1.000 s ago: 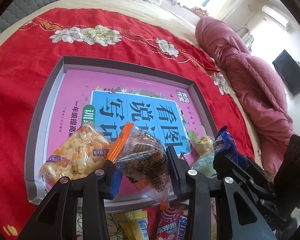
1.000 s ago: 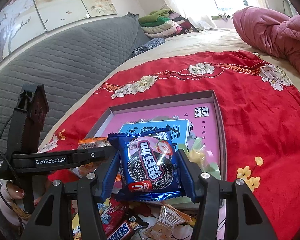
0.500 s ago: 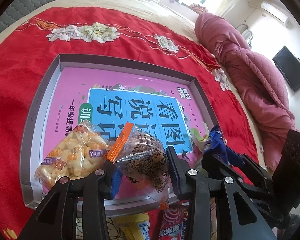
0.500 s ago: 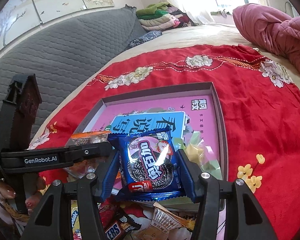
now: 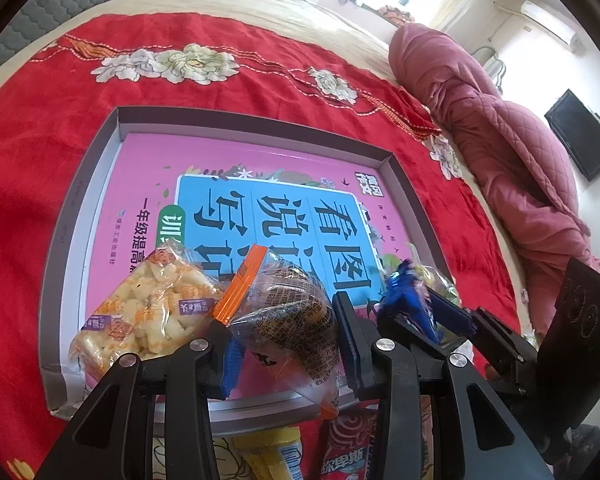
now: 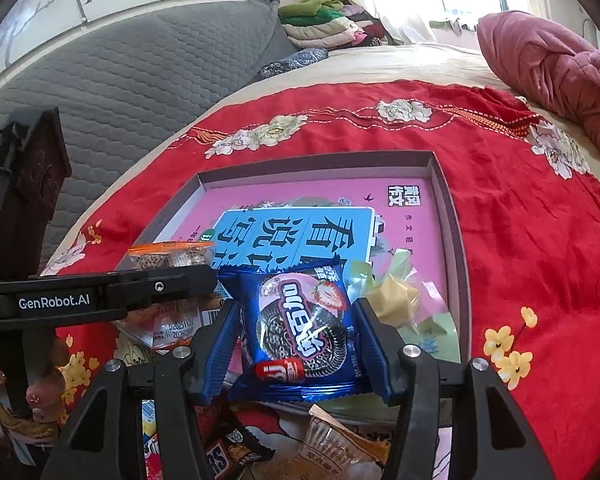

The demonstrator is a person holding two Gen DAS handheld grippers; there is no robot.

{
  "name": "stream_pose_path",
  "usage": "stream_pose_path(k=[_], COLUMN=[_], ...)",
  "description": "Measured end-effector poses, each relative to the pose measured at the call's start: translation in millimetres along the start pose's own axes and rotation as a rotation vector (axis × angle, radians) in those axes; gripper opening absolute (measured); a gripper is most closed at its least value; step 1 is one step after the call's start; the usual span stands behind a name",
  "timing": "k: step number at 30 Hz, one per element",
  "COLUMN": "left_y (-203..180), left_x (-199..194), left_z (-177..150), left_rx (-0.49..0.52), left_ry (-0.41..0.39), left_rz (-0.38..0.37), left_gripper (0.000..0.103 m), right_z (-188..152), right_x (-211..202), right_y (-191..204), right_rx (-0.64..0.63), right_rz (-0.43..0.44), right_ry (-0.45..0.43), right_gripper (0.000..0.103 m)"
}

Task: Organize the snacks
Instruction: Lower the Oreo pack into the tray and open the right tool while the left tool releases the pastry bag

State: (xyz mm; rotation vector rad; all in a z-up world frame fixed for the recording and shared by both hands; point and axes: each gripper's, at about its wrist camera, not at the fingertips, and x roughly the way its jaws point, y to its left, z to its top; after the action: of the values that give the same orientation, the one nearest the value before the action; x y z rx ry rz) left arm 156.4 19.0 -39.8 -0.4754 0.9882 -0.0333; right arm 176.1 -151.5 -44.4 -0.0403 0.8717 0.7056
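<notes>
Snacks fill both my tongs: my left gripper [image 5: 284,336] is clamped on a clear packet with an orange end [image 5: 284,312], and my right gripper [image 6: 298,344] is clamped on a blue cookie packet [image 6: 300,324], both low in the middle of their frames. Compared with a second ago, both packets have moved farther in over the near edge of the grey tray [image 5: 256,124], whose pink-and-blue book cover now fills more of the view. In the left wrist view my right gripper [image 5: 414,312] sits at lower right, closer beside the left one than before. A bag of pale puffs [image 5: 144,312] lies in the tray's lower left corner, unmoved, and a green-wrapped sweet [image 6: 396,300] lies at its lower right. Loose candy bars [image 6: 228,452] stay on the red blanket [image 6: 520,208] at the bottom edge.
</notes>
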Motion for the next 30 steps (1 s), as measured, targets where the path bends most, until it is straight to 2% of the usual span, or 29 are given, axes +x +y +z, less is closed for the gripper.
stream_pose_path(k=[21, 26, 30], left_y=[3.6, 1.4, 2.1], left_x=[-2.7, -4.3, -6.0], left_z=[2.8, 2.7, 4.0], left_rx=[-0.018, -0.009, -0.007], left_ry=[0.002, 0.001, -0.002], left_rz=[0.009, 0.015, 0.023], left_gripper=[0.043, 0.05, 0.05], right_z=[0.8, 0.8, 0.9], right_x=[-0.2, -1.3, -1.2], right_y=[-3.0, -0.8, -1.2], right_rx=[0.027, 0.022, 0.024], right_rz=[0.008, 0.012, 0.014], right_ry=[0.004, 0.001, 0.002], right_gripper=[0.057, 0.057, 0.058])
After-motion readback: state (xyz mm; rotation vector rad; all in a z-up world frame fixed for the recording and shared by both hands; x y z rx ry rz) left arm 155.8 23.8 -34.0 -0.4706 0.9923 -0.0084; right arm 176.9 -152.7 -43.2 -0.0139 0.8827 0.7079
